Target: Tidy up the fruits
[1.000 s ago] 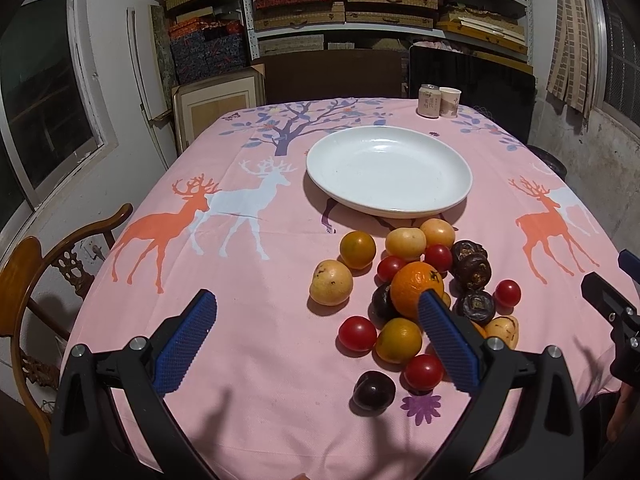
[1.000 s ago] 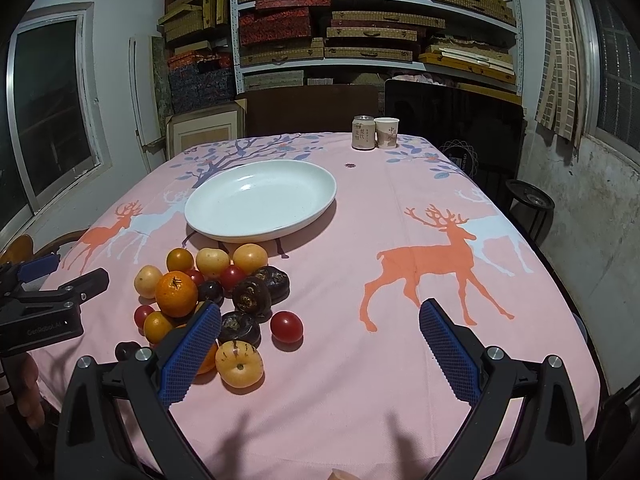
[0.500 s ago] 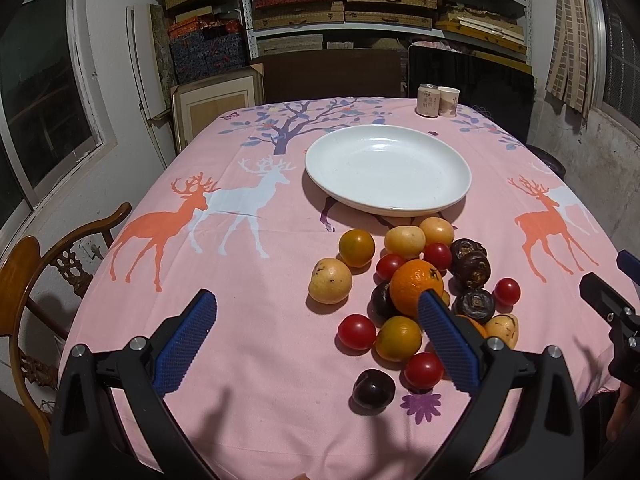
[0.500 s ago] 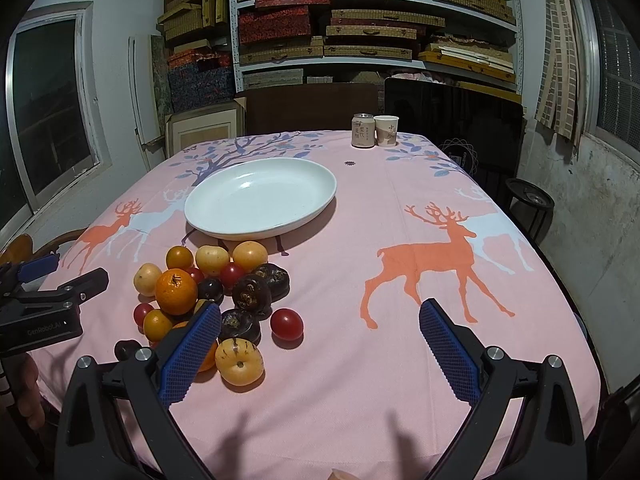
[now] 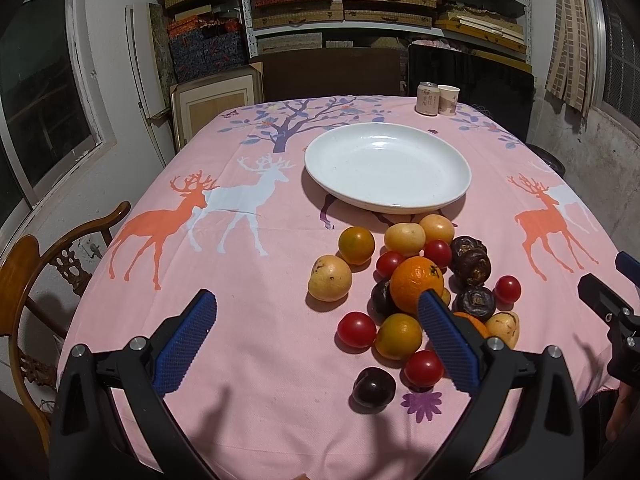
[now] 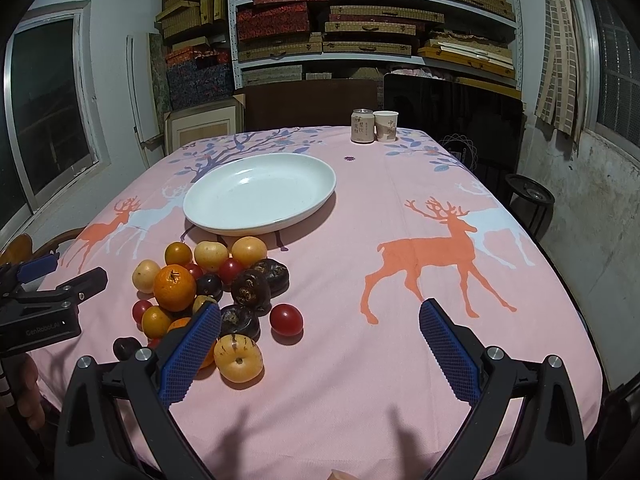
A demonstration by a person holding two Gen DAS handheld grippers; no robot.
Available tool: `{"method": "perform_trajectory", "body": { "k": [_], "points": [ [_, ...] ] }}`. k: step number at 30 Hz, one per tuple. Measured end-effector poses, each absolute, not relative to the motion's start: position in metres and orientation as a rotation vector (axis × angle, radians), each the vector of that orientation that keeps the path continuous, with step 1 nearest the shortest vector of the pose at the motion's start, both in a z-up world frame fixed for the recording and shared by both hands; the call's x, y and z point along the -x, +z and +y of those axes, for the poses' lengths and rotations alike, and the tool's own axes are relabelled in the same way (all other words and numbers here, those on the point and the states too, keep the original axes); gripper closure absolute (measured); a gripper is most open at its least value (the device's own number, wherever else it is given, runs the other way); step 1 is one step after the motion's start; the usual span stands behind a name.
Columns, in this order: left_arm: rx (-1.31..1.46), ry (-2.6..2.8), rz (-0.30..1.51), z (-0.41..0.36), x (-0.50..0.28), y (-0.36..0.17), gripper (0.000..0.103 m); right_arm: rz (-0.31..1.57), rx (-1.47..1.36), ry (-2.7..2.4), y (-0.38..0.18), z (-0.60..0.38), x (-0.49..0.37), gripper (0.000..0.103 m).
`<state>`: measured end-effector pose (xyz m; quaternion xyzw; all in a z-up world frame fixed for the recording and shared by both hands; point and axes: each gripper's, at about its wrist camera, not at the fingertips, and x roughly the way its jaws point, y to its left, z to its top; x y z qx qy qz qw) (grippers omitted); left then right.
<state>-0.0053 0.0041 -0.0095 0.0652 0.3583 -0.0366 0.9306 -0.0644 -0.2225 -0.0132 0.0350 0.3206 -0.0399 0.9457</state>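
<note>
A pile of fruit lies on the pink deer tablecloth in front of an empty white plate (image 5: pixel 387 166) (image 6: pixel 260 194). The pile holds a large orange (image 5: pixel 417 284) (image 6: pixel 174 287), yellow plums (image 5: pixel 330 278), red cherry tomatoes (image 5: pixel 357 329) (image 6: pixel 286 319), dark plums (image 5: pixel 373 389) and dark wrinkled fruits (image 6: pixel 250 287). My left gripper (image 5: pixel 316 336) is open and empty, low over the near left of the pile. My right gripper (image 6: pixel 320 344) is open and empty, to the right of the pile; its left finger hides part of a small orange.
A drink can (image 6: pixel 362 126) and a paper cup (image 6: pixel 386 126) stand at the table's far edge. A wooden chair (image 5: pixel 48 252) is at the table's left side. Shelves of boxes fill the back wall. The tablecloth to the right of the fruit is bare.
</note>
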Motion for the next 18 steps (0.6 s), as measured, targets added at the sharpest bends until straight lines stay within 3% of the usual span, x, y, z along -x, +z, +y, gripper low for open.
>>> {"method": "perform_trajectory", "body": {
  "k": [18],
  "points": [
    [-0.134, -0.077, 0.733, 0.0036, 0.0055, -0.0101, 0.004, 0.657, -0.074, -0.082, -0.0151, -0.2223, 0.0648, 0.003]
  ]
}}
